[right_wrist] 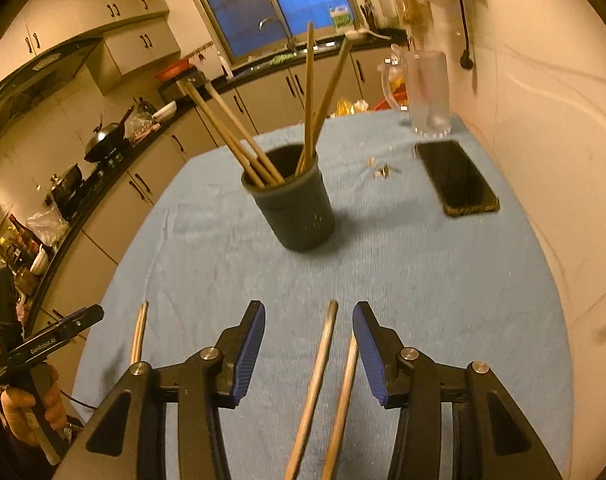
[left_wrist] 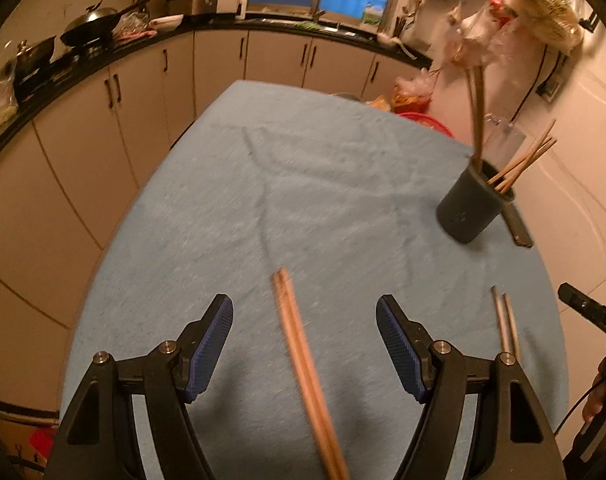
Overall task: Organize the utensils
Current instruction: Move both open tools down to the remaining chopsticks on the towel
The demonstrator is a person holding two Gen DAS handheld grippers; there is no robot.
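1. Step in hand, as judged: picking loose chopsticks off the blue cloth-covered tabletop (left_wrist: 311,184) for the dark round utensil cup (right_wrist: 293,204), which stands at frame centre in the right wrist view and already holds several wooden chopsticks (right_wrist: 239,136).
2. Left tongs (left_wrist: 304,346): spread wide, holding nothing. The brown wooden chopstick pair (left_wrist: 303,360) lies on the cloth between the pads, touching neither.
3. Right tongs (right_wrist: 309,354): spread wide, holding nothing. The grey metal chopstick pair (right_wrist: 323,376) lies between the pads, nearer the right one.
4. Next move, as judged: lower each tool over its pair, close, then carry to the cup.
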